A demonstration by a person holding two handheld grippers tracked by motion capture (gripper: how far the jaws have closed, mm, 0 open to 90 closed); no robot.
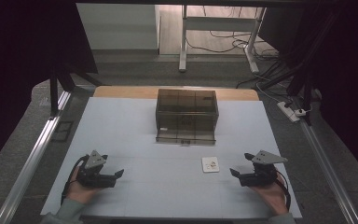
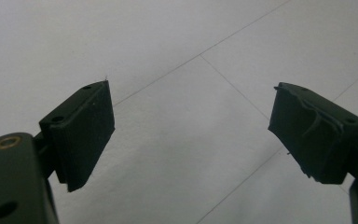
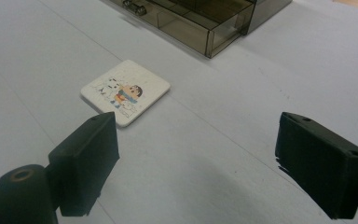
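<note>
While a person is sitting at the counter [image 1: 135, 126], which is flat, smooth and pale, with thin straight lines running across it, the left claw [image 1: 114, 176] is resting low at the near left. A hand [image 1: 77, 189] is holding it from behind. Its two black jaws are standing wide apart with nothing between them, and in the left gripper view [image 2: 191, 126] the soft pad on one jaw is looking torn and wrinkled.

Further back in the middle, a see-through brown plastic box [image 1: 187, 116] is sitting with its drawer pulled out a little. What is lying inside is too dark to make out.

Near the box, toward the right, a small square white tile [image 1: 210, 164] with rounded corners is lying flat. A little cartoon picture is showing on top [image 3: 125, 92].

At the near right, the right claw [image 1: 242, 165] is pointing toward the tile, near it but not touching. Its blocky black jaws are spread wide and gripping nothing.
</note>
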